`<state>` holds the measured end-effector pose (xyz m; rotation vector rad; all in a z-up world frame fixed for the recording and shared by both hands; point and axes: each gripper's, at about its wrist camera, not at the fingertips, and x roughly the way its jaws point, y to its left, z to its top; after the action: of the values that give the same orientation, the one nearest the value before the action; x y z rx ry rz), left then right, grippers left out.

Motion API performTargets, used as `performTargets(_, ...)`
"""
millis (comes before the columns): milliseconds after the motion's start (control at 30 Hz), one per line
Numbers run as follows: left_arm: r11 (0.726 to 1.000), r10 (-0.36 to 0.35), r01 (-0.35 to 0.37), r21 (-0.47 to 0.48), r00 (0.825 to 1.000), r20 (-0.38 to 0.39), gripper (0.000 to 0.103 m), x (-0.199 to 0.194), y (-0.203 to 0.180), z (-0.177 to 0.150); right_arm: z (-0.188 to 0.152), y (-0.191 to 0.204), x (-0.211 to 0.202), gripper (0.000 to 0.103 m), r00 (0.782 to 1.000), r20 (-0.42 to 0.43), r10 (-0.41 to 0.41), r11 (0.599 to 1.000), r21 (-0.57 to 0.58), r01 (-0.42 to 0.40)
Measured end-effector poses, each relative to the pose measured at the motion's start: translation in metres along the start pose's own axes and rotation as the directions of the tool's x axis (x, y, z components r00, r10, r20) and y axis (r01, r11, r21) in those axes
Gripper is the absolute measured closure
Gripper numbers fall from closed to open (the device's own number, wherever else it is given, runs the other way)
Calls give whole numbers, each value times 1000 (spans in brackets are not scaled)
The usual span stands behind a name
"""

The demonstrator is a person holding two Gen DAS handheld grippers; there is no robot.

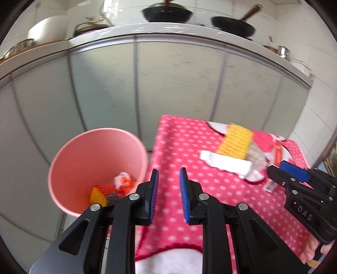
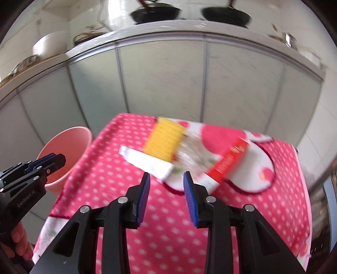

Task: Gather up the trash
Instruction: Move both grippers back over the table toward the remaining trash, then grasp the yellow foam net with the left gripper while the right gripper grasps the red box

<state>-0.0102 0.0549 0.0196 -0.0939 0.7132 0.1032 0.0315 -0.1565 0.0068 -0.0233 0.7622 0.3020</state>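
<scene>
A pink bin (image 1: pixel 96 168) stands left of the table and holds orange and yellow scraps and a crumpled white wad (image 1: pixel 121 179). It also shows in the right wrist view (image 2: pixel 65 156). On the pink polka-dot cloth (image 1: pixel 185 151) lie a yellow mesh sponge (image 1: pixel 234 143), a white flat carton (image 1: pixel 226 163), a clear crumpled plastic bag (image 1: pixel 258 160) and a red box (image 2: pixel 228 162). My left gripper (image 1: pixel 168 187) is open and empty, between bin and table edge. My right gripper (image 2: pixel 166 187) is open and empty, just short of the white carton (image 2: pixel 147 161).
Grey cabinet doors (image 1: pixel 168 84) stand behind the table under a counter with black pans (image 1: pixel 167 12). The right gripper's body appears at the right of the left wrist view (image 1: pixel 303 189). The table's far right edge meets a metal pole (image 1: pixel 328 147).
</scene>
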Motion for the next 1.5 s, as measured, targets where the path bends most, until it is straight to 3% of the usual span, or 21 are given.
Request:
performTargets(67, 999, -25, 25, 20, 1000, -2, 69, 3, -11, 0, -3, -13, -2, 61, 1000, -1, -7, 999, 32, 7)
performTargets(533, 986, -154, 158, 50, 985, -72, 68, 42, -53, 24, -20, -67, 0, 60, 999, -25, 20, 986, 168, -15)
performTargets(700, 968, -217, 226, 112, 972, -90, 67, 64, -80, 45, -19, -74, -1, 60, 1000, -14, 27, 982, 189, -24)
performTargets(833, 951, -246, 261, 164, 964, -106, 57, 87, -93, 55, -18, -81, 2, 60, 1000, -13, 26, 979, 203, -22)
performTargets(1100, 942, -242, 277, 191, 952, -189, 57, 146, -97, 54, -13, -92, 10, 60, 1000, -28, 9, 976, 218, -2)
performTargets(1333, 950, -258, 285, 129, 946, -197, 57, 151, -85, 46, 5, -97, 14, 60, 999, -32, 18, 970, 242, -10)
performTargets(1400, 953, -245, 272, 134, 952, -185, 64, 151, -85, 42, 11, -97, 15, 57, 999, -39, 24, 968, 251, -13)
performTargets(1433, 953, -250, 275, 128, 951, -184, 77, 149, -83, 41, 13, -96, 15, 56, 999, -42, 27, 967, 253, -16)
performTargets(1500, 952, -264, 286, 106, 948, -180, 88, 146, -81, 40, 18, -95, 16, 56, 998, -49, 34, 966, 257, -20)
